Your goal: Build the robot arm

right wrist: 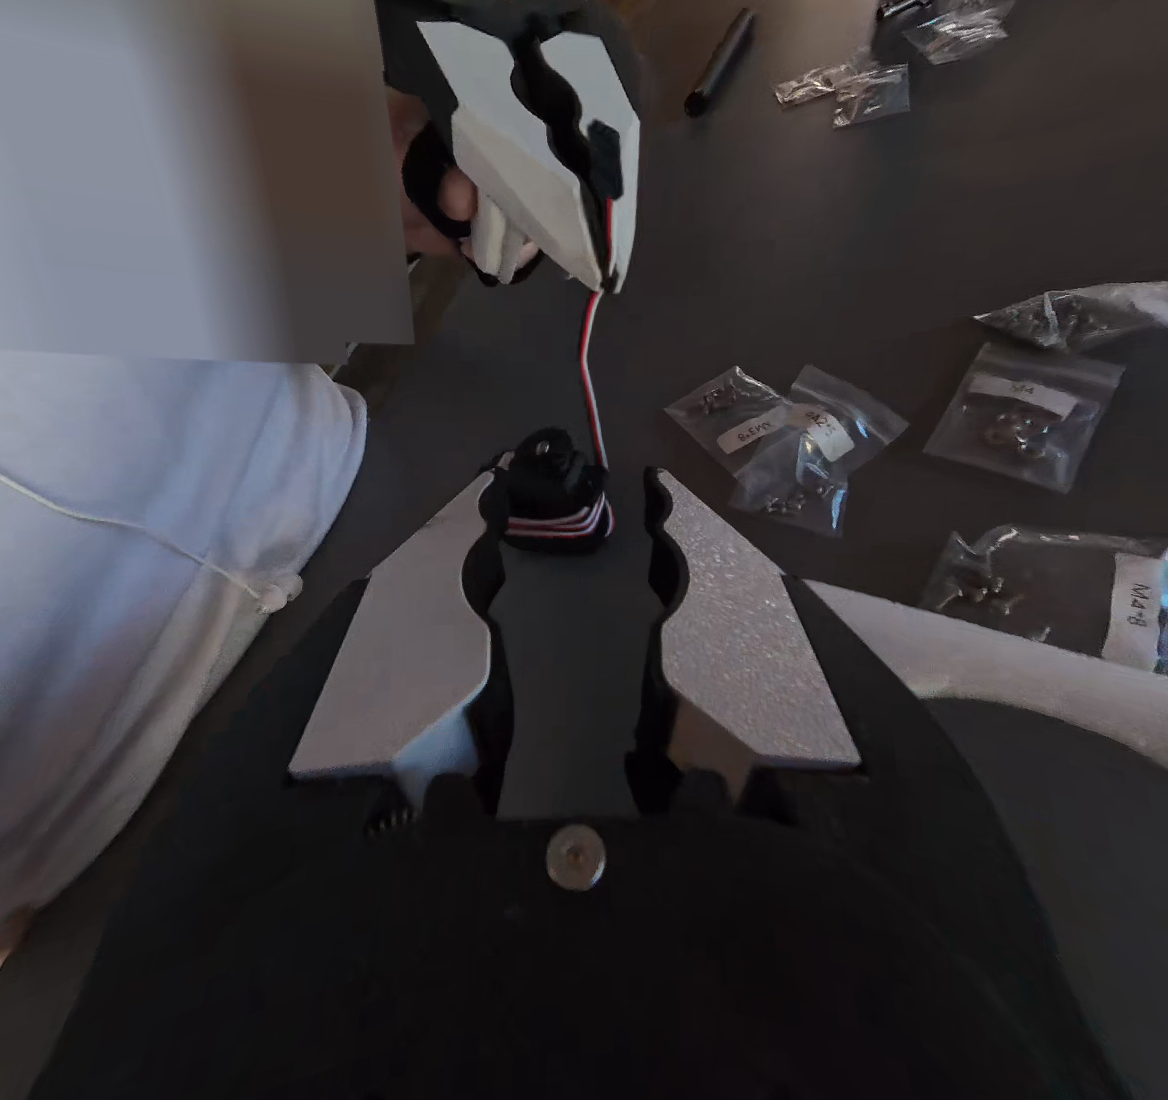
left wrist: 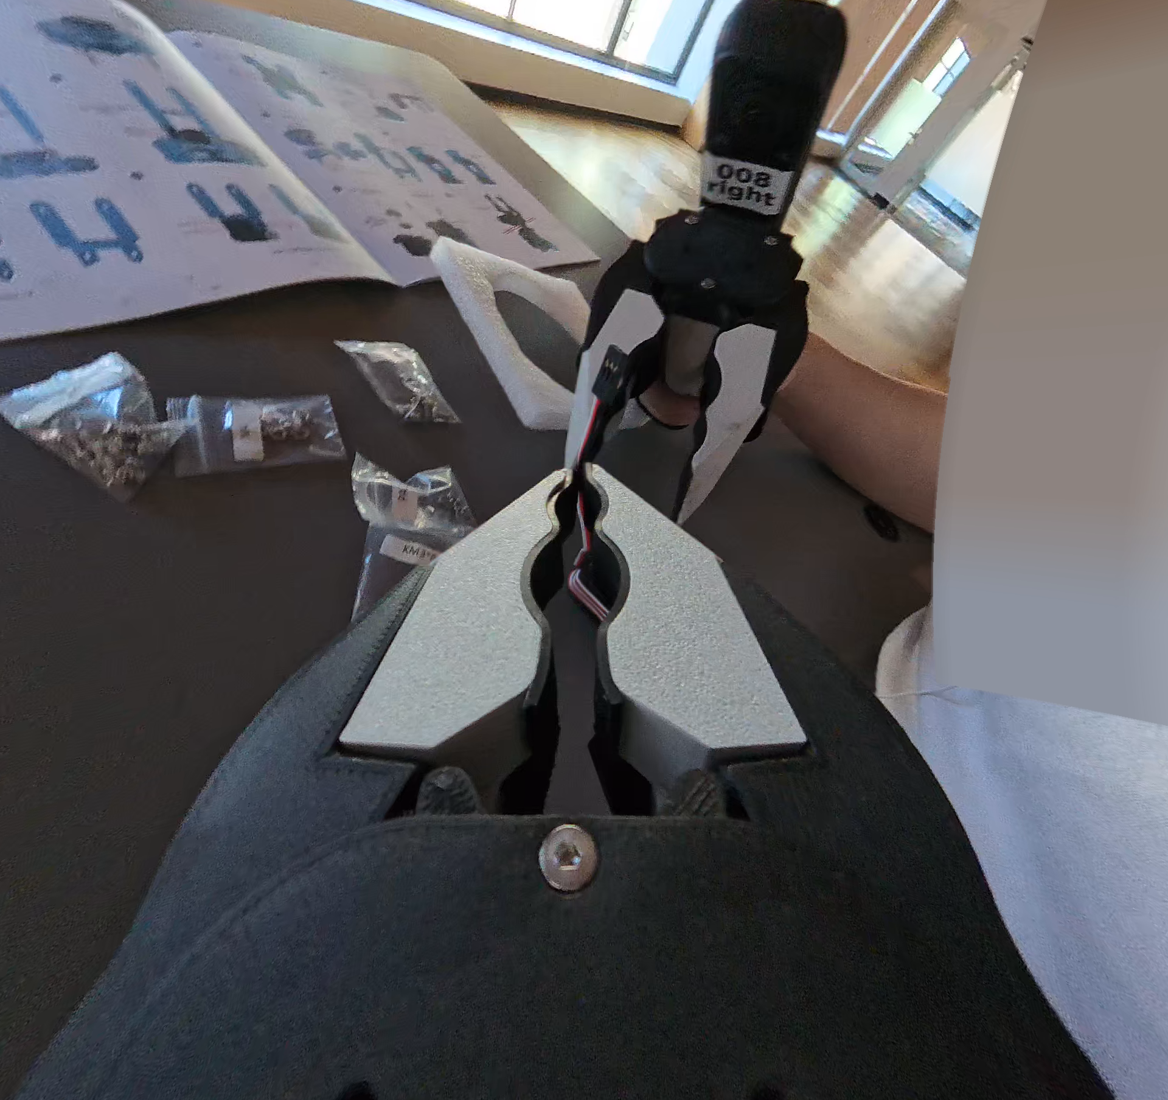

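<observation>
My left gripper (left wrist: 576, 478) is shut on a thin red, white and black cable (left wrist: 588, 586), pinched at the fingertips. The cable's black connector (left wrist: 610, 368) sticks up past the tips. In the right wrist view the left gripper (right wrist: 603, 282) hangs above the dark table (right wrist: 790, 248), and the cable (right wrist: 588, 362) runs down from it to a small black servo (right wrist: 556, 494) with more cable wound around it. My right gripper (right wrist: 569, 482) is open and empty, and the servo lies just ahead of its fingertips. In the left wrist view the right gripper (left wrist: 632, 475) points down, close beside the left tips.
An open instruction booklet (left wrist: 189, 153) and a white foam piece (left wrist: 499, 324) lie at the back of the table. Several small clear bags of screws (left wrist: 253, 431) (right wrist: 790, 450) lie beside the grippers. A black rod (right wrist: 720, 58) lies farther off. A person in a white garment (right wrist: 158, 501) is close by. There is about 6 centimetres between the tips of the two grippers.
</observation>
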Action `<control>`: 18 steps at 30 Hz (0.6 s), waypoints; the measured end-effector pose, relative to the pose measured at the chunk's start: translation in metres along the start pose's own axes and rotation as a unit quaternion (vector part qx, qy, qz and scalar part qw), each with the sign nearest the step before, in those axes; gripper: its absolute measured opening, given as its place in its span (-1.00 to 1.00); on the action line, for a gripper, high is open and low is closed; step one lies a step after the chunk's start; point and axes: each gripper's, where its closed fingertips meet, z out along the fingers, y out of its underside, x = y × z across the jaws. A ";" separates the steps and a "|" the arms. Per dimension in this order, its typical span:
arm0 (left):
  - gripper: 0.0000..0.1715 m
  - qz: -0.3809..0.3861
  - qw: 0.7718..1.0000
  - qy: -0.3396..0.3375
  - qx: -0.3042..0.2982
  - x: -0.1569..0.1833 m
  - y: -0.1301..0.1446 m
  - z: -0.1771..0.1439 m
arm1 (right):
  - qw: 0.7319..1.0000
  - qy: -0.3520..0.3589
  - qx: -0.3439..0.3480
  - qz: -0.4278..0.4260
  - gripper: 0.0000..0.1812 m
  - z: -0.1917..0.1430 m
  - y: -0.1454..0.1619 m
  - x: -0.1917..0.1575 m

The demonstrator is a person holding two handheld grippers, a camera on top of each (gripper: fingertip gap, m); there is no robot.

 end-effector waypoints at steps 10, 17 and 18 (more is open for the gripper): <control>-1.00 0.059 0.997 0.006 -0.047 0.019 -0.027 0.006 | 0.993 0.090 -0.074 0.031 -0.35 0.003 0.009 0.008; -1.00 0.066 0.998 -0.005 -0.011 0.041 -0.046 -0.020 | 0.971 0.211 -0.107 0.039 -0.36 0.008 0.001 -0.022; -1.00 0.066 0.998 0.003 -0.005 0.048 -0.048 -0.024 | 0.968 0.231 -0.095 0.027 -0.36 0.006 -0.003 -0.022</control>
